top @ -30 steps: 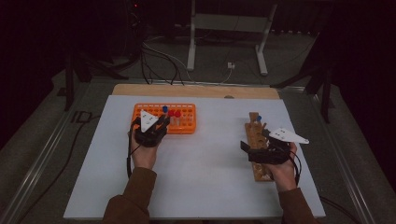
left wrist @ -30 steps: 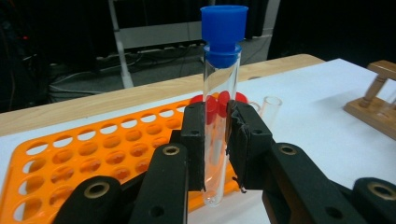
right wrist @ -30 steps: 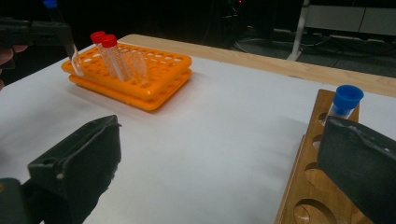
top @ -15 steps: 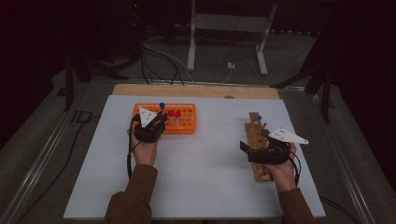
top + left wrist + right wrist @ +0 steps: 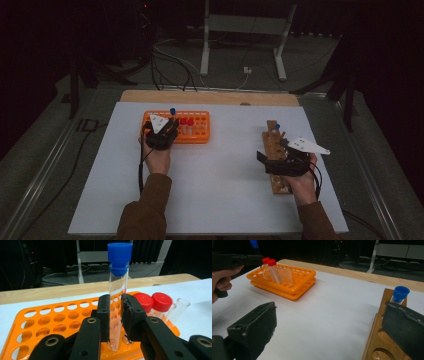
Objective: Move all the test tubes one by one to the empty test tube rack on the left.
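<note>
My left gripper [image 5: 167, 125] [image 5: 117, 305] is shut on a clear test tube with a blue cap [image 5: 172, 110] [image 5: 117, 285]. It holds the tube upright over the orange rack [image 5: 200, 132] [image 5: 50, 322], the tube's bottom end at one of the holes. Two red-capped tubes [image 5: 186, 121] [image 5: 152, 301] [image 5: 270, 266] stand in that rack beside it. My right gripper [image 5: 272, 150] [image 5: 329, 310] is open with nothing between its fingers, at the left side of the wooden rack [image 5: 272, 132] [image 5: 384, 340]. A blue-capped tube [image 5: 277, 127] [image 5: 400, 293] stands in the wooden rack.
A white mat [image 5: 220, 190] covers the table, and a strip of wooden tabletop [image 5: 210, 97] shows along its far edge. Cables and a metal stand [image 5: 240, 45] lie on the dark floor beyond. An uncapped clear tube [image 5: 178, 308] leans in the orange rack.
The left gripper has carried the blue-capped tube slightly left and away over the orange rack and lowered it a little. The right gripper has stayed where it was.
</note>
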The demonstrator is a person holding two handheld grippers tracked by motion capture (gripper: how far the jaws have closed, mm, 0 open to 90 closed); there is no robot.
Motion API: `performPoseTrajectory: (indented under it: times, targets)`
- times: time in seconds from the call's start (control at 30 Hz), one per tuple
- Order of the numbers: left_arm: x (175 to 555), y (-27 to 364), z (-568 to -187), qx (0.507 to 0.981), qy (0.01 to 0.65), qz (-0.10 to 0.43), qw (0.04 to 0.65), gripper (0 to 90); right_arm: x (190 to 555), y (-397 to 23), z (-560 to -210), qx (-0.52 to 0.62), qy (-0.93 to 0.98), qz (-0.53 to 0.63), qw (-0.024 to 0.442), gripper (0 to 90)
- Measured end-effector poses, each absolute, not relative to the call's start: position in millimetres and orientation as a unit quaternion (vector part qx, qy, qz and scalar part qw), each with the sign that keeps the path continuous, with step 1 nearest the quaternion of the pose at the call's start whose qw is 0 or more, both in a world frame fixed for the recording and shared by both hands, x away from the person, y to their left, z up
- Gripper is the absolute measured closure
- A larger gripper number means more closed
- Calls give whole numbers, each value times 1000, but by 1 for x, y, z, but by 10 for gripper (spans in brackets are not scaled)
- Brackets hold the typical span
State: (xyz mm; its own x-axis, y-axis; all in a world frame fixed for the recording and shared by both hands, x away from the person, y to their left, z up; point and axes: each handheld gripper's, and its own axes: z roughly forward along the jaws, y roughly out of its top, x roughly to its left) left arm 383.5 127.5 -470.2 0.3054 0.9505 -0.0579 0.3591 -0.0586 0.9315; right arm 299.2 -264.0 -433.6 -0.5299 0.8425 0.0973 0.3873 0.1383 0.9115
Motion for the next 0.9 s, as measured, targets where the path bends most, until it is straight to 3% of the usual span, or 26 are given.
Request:
performPoseTrajectory:
  times: [0.9]
  targets:
    - [393,119,-499,718,498,283,394,784,299,-261,-435,424,723,496,226,0]
